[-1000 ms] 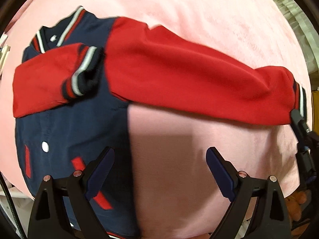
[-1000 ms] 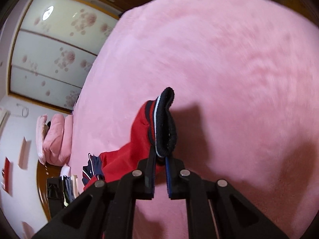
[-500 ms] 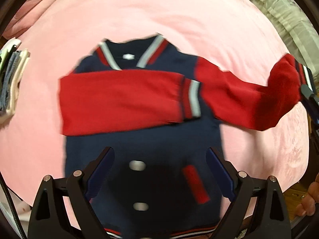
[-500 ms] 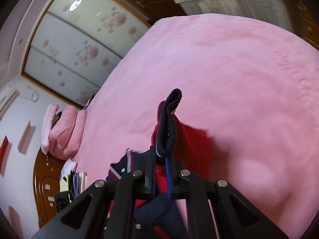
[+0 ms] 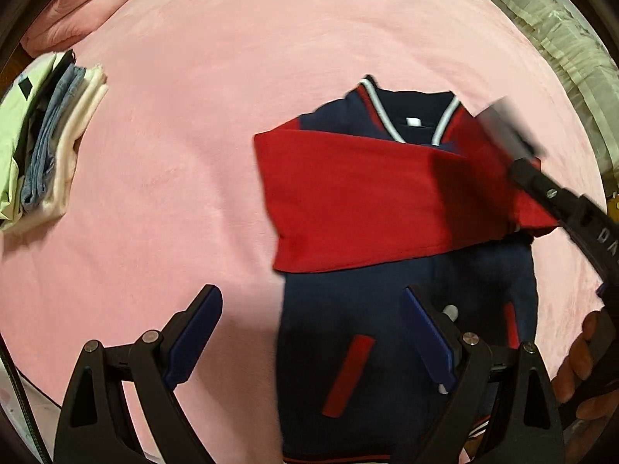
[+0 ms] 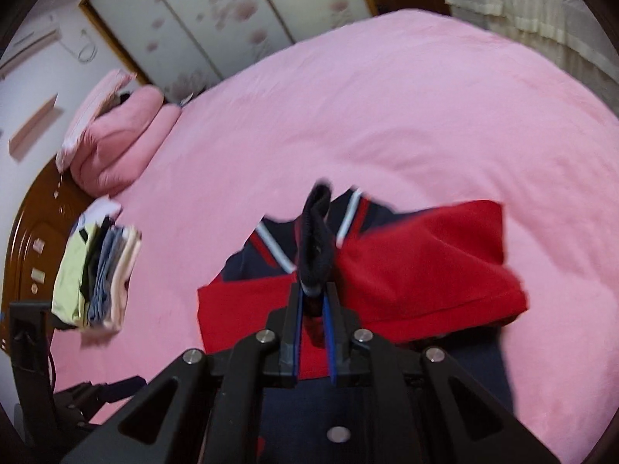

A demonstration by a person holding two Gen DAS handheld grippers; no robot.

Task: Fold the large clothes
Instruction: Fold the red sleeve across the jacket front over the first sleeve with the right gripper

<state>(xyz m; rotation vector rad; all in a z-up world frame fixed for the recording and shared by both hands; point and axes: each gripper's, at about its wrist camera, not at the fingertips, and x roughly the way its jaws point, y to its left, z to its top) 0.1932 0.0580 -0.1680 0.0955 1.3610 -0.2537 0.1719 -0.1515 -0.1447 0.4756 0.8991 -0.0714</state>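
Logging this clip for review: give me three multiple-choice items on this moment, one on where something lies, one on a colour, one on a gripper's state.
1. Where does the stack of folded clothes lie relative to the jacket in the left wrist view?
A. To its left, on the pink bed cover
B. On top of it
C. Below it, between the jaws

2. What colour are the jacket's sleeves?
A. White
B. Red
C. Green

3. What is the left gripper doing?
A. Clamped on the collar
C. Open, holding nothing
B. Clamped on a button

Answers: 1 A, the stack sits apart near the left edge on the bed cover. 2 B, both sleeves lie red across the navy body. 3 C, its jaws stand wide apart over the jacket; the right gripper has the dark cuff between its jaws, which have just been opening.
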